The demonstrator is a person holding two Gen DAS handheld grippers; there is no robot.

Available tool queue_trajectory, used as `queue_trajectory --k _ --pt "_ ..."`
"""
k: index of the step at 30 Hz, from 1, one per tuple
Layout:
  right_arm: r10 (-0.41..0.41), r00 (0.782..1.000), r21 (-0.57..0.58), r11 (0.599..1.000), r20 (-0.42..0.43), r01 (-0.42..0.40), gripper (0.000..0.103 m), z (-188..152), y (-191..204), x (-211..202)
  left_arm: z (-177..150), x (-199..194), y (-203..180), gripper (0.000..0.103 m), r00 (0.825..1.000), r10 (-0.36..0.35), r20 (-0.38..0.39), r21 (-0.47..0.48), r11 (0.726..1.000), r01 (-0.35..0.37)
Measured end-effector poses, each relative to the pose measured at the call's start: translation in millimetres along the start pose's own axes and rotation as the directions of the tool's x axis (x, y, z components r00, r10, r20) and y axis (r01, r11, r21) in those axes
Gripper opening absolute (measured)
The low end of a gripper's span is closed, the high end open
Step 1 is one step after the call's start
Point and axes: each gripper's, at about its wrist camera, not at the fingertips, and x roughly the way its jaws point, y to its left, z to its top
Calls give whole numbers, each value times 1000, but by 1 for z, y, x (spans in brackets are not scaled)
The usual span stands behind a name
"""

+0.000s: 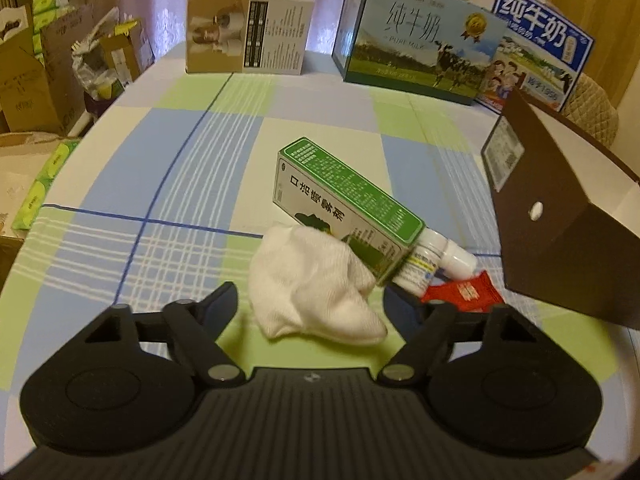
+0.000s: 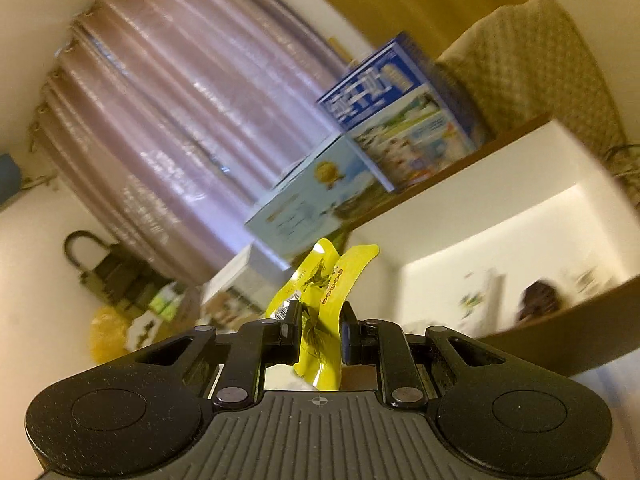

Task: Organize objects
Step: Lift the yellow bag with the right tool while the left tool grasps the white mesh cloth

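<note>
1. Cardboard cartons (image 1: pixel 28 80) and green packets (image 1: pixel 44 176) are seen stacked off the left edge of the table.
2. The table is covered by a checked cloth (image 1: pixel 160 168) in blue, green and white.
3. A beige carton (image 1: pixel 248 30) is stood at the far left of the table; a teal milk carton (image 1: pixel 416 40) and a blue milk carton (image 1: pixel 548 44) are stood at the far right, the blue one partly behind the teal one.
4. The left gripper (image 1: pixel 310 300) is held low over the near edge with its jaws spread wide; nothing is gripped.
5. A white sock (image 1: pixel 316 284) is found crumpled on the cloth between the spread fingers, apparently touching neither.
6. A green medicine box (image 1: pixel 348 208) is laid just beyond the sock, its near end overlapped by it.
7. A small white bottle (image 1: pixel 436 260) is laid against the box's right end; a red sachet (image 1: pixel 464 292) is placed just in front of the bottle.
8. A brown open box (image 1: pixel 560 216) is stood at the right of the table, well apart from the sock.
9. The right gripper (image 2: pixel 320 330) is raised and tilted over that box; its jaws are closed tight on a yellow packet (image 2: pixel 324 292), which sticks up between them.
10. The box's white interior (image 2: pixel 500 248) is seen right of the packet; its contents are too blurred to identify.
</note>
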Motion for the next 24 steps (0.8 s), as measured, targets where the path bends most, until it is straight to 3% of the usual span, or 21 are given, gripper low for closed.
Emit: queue_trajectory --k 5,7,15,24 --pt "-71 997 -9 997 14 71 15 9 -20 -12 5 10 -4 56 1000 -7 -19 13 1000 7" --pt "-85 996 3 996 15 85 15 10 -28 -15 5 10 -7 39 1000 -26 -14 29 999 26" --pt "-117 993 21 993 17 117 15 13 -47 -26 0 -4 -10 9 1000 -17 -7 75 997 18" --pt "-133 991 32 991 30 132 15 23 -58 -36 12 -51 -21 5 998 -49 38 139 989 43"
